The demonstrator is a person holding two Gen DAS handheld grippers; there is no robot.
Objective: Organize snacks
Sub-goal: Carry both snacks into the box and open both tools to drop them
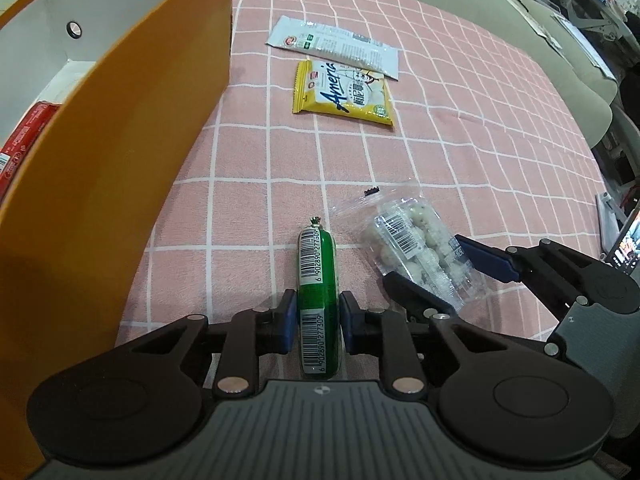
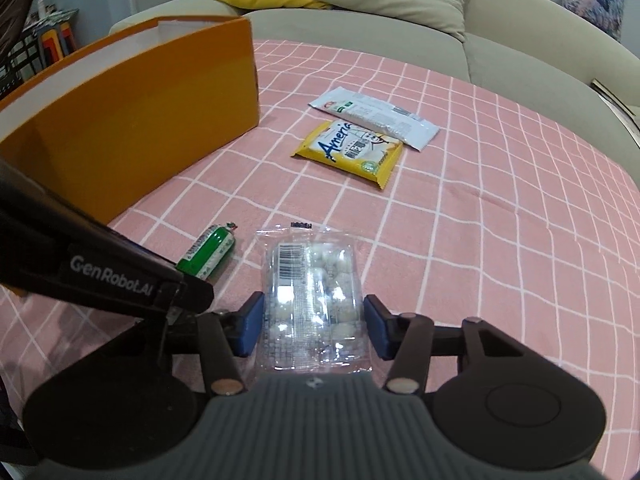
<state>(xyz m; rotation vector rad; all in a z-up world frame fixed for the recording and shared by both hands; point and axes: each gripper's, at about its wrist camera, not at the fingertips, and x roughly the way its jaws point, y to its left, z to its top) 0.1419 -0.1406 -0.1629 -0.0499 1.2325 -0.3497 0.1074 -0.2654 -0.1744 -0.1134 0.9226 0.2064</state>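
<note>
My left gripper (image 1: 317, 322) is shut on a green sausage stick (image 1: 317, 280) with barcode labels, low over the pink checked cloth (image 1: 460, 160). The sausage also shows in the right wrist view (image 2: 210, 254). My right gripper (image 2: 313, 326) has its blue pads on both sides of a clear pack of white round sweets (image 2: 312, 300); the pack also shows in the left wrist view (image 1: 416, 248). A yellow snack packet (image 1: 344, 94) (image 2: 350, 152) and a white packet (image 1: 334, 44) (image 2: 376, 116) lie farther back. An orange box (image 1: 120, 140) (image 2: 132, 132) stands at the left.
Red packets (image 1: 24, 140) lie inside the orange box. A small black clip (image 1: 371, 191) lies on the cloth beyond the clear pack. A beige sofa (image 2: 440, 36) with cushions borders the far side. Cluttered furniture (image 1: 620, 208) stands at the right.
</note>
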